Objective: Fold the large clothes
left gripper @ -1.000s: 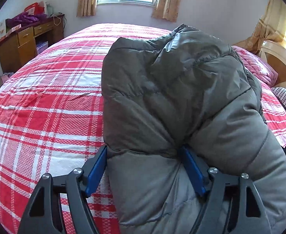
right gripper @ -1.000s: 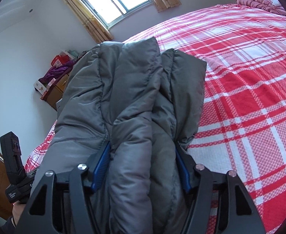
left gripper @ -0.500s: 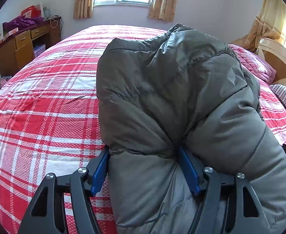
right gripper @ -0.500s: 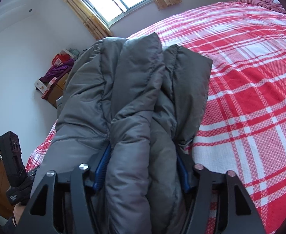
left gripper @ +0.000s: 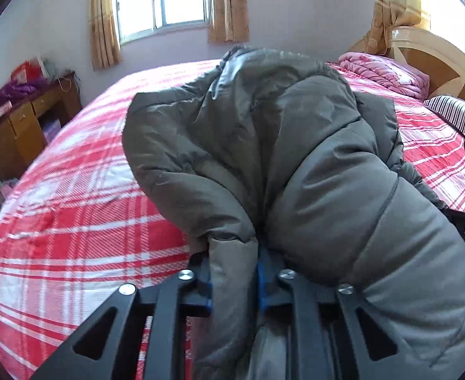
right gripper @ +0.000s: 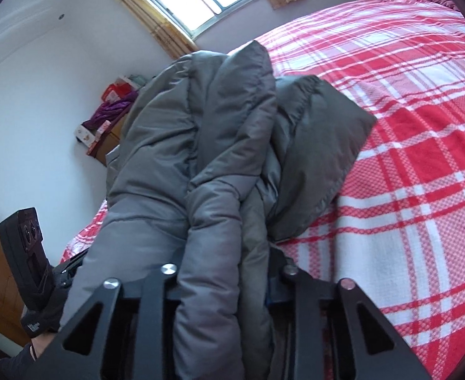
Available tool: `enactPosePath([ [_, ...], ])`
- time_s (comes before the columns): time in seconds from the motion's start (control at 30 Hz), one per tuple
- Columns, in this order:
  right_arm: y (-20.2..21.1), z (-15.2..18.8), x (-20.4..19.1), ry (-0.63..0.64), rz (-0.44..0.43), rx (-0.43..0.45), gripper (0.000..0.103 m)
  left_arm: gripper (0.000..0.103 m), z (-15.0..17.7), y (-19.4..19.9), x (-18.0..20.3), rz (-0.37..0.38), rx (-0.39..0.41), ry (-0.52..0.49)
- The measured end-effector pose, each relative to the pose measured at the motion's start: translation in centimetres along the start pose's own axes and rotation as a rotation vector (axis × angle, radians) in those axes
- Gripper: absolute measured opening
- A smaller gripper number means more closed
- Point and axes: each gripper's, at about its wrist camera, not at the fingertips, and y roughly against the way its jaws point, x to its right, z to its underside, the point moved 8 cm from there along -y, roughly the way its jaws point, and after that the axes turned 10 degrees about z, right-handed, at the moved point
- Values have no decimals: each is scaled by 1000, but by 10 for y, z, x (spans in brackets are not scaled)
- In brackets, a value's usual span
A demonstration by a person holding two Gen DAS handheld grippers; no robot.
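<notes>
Where jaws close, grey padded jacket (left gripper: 295, 158) hides blue pads (left gripper: 263, 280)

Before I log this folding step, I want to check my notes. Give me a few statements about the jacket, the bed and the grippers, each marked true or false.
1. The left gripper, closing, has a fold of the grey puffer jacket between its fingers. True.
2. The bedspread is plain blue. False: it is red and white plaid.
3. The right gripper holds nothing. False: it pinches jacket padding as it closes.
4. A striped pillow lies near the headboard. True.
5. The jacket lies spread flat. False: it is bunched up.
</notes>
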Motion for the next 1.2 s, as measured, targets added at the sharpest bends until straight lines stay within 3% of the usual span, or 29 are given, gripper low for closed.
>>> enactPosePath([
  [0.17,13,2,-13,28,-14,58,24,16,-3,17,-5,-43,14,-43],
  [0.23,12,4,-15,50,7,55,28,16,0,14,-12,-43,4,-46],
  [0.33,14,2,2,-16,55,70,49,16,6,9,-24,-18,-10,-9],
  [0.37,16,0,10,-52,69,80,67,16,6,9,-25,-11,-6,-4],
  [0.4,18,-1,15,-83,74,89,77,16,6,9,-24,-13,-3,-8],
  [0.6,3,1,15,-77,73,15,78,17,6,3,-18,-19,3,-15],
  [0.63,3,1,13,-68,64,7,78,17,6,2,-18,-17,6,-11],
  [0.7,-2,4,1,-48,-9,-24,67,17,8,0,-16,-21,7,-20],
  [0.87,-10,5,-8,-43,-65,-56,63,17,7,-2,-12,-44,1,-33],
  [1.0,-16,4,-12,-73,-161,-93,33,13,6,6,-9,-64,13,-21],
  [1.13,-7,6,-27,-22,-156,-54,25,12,0,29,-7,-71,47,-12],
  [1.2,2,6,-35,-40,-194,-28,24,12,-7,52,-8,-79,81,-27],
])
